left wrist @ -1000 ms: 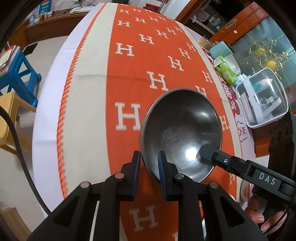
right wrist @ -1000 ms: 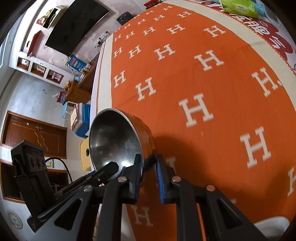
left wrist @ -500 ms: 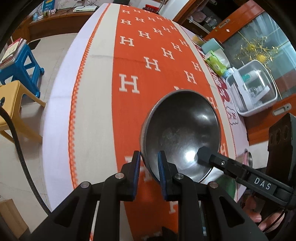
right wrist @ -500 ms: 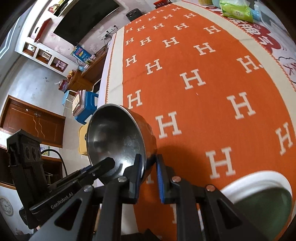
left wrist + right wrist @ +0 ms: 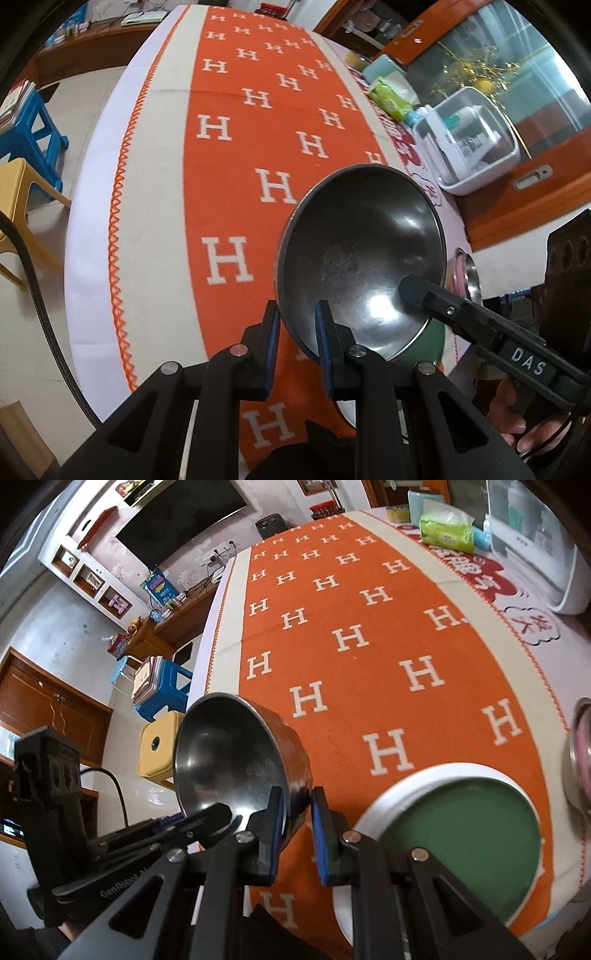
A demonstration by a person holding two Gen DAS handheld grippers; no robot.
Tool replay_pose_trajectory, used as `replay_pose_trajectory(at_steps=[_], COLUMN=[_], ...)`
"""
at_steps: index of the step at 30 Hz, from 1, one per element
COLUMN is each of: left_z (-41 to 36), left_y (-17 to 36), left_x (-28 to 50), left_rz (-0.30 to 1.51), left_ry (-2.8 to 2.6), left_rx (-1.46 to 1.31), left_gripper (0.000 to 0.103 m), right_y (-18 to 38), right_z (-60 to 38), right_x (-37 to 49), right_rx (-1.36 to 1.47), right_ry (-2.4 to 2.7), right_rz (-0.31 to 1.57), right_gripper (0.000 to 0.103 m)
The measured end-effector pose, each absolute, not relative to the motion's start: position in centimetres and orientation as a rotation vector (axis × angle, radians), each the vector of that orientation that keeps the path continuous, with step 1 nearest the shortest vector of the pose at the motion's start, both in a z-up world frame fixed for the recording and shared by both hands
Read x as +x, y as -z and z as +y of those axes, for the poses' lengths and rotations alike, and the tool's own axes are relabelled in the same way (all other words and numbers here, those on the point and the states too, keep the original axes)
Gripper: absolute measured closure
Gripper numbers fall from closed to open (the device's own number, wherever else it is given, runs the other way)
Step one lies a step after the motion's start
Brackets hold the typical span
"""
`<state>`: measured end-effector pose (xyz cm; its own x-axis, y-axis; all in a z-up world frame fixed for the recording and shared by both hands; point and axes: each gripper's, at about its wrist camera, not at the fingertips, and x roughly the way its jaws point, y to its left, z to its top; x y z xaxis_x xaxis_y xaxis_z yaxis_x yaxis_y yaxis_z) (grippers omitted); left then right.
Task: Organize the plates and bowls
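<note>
Here both grippers' jaws pinch the steel bowl [image 5: 360, 254]; the right gripper [image 5: 415, 291] reads "DAS".

Held a metal bowl [image 5: 360, 254] above the tablecloth [image 5: 229, 155], clamped at opposite rims; set a plate [image 5: 454, 834] right of it, storage box [image 5: 476, 140] beyond.

The orange cloth [image 5: 369, 635] on the counter is bare and wide open in the middle. Close by lies a green plate [image 5: 461, 834]. A bin [image 5: 476, 147] and packet [image 5: 388, 98] block the far right edge.
</note>
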<state>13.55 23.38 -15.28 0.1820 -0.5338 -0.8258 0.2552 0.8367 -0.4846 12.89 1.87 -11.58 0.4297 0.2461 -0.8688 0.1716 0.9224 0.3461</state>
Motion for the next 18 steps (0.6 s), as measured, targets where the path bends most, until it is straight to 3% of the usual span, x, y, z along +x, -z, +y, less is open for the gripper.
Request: replay_pose_trajectory(at_steps=[18], left_z=[16.8], left_y=[11.6], left_x=[6.2], left_rz=[1.202], left_ry=[0.672], left_rx=[-0.196], left_gripper=[0.086], right_y=[9.4], right_z=[-3.5], right_x=[4.4], right_rx=[0.371], right_ry=[0.019], right_rz=[1.084], right_gripper=[0.091])
